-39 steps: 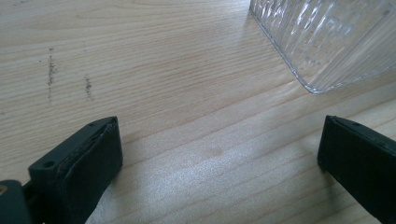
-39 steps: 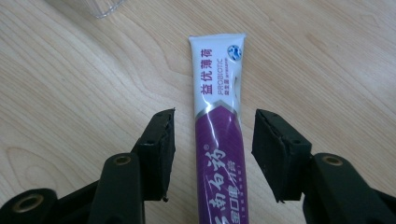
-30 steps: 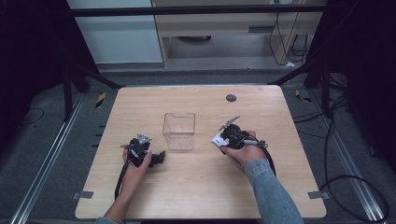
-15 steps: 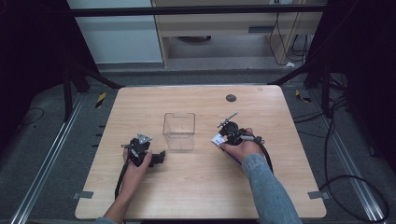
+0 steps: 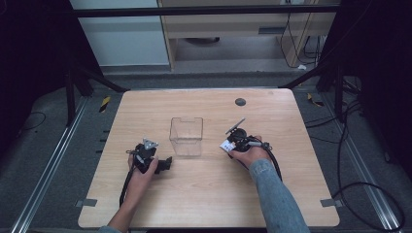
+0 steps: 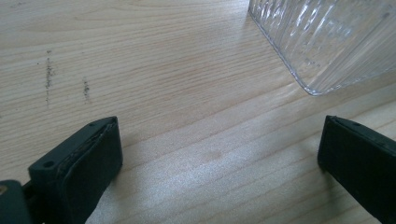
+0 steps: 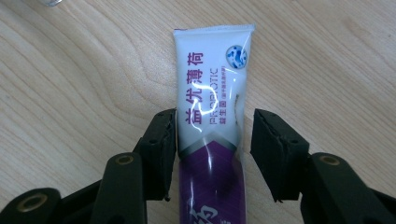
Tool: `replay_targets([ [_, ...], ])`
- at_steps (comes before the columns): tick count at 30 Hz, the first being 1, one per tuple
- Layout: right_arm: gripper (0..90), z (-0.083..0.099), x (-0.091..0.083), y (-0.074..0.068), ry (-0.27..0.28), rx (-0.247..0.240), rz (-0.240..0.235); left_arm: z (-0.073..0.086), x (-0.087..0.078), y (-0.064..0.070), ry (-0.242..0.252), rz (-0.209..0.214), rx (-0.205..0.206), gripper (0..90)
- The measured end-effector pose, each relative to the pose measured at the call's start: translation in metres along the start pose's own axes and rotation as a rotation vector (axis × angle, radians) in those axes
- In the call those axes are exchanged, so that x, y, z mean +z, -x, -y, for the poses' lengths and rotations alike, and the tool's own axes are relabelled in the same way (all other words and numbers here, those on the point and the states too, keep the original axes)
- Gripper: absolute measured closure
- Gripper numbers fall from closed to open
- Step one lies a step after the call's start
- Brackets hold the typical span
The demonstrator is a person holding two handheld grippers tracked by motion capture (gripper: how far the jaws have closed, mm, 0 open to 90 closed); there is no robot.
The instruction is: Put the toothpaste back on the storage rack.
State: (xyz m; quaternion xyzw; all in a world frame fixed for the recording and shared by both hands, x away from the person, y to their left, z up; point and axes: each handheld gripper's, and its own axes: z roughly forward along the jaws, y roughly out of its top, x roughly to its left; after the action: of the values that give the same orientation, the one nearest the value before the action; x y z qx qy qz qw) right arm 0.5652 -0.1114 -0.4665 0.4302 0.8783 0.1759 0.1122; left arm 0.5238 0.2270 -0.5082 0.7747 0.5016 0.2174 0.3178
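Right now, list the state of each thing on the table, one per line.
Toothpaste tube: lying flat on the wood, between the right jaws, a gap at one side.
Clear plastic container: upright, open-topped, empty.
Left gripper: open, nothing between its jaws.
Right gripper: open around the tube, not clamped.

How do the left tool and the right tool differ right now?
The left tool is open wide over bare table, with nothing between its jaws; the right tool brackets a toothpaste tube, one jaw at its edge and a gap at the other, so not yet clamped. The clear container lies just ahead of the left tool, while the right tool points at flat wood. Both sit low on the table.
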Motion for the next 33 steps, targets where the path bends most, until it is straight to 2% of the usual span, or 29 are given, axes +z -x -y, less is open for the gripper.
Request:
replay_targets([
  [12,53.4,-0.0013,0.0068,0.0009,-0.020,0.012,-0.018,-0.0003,0.0003,0.0001,0.000,0.001,0.001,0.0],
  [25,55.7,-0.0025,0.0068,0.0037,-0.035,0.018,-0.037,-0.0005,0.0005,0.0001,0.000,0.003,0.003,0.0],
  [28,57.9,-0.0033,0.0066,0.0046,-0.042,0.008,-0.034,-0.0006,0.0006,0.0001,0.000,0.003,0.003,0.0],
  [29,64.1,-0.0039,0.0058,0.0046,-0.051,0.012,-0.024,-0.0006,0.0006,0.0001,0.000,0.003,0.003,0.0],
  [33,67.3,-0.0038,0.0050,0.0060,-0.050,0.015,-0.023,-0.0007,0.0007,0.0001,-0.001,0.003,0.004,0.0],
])
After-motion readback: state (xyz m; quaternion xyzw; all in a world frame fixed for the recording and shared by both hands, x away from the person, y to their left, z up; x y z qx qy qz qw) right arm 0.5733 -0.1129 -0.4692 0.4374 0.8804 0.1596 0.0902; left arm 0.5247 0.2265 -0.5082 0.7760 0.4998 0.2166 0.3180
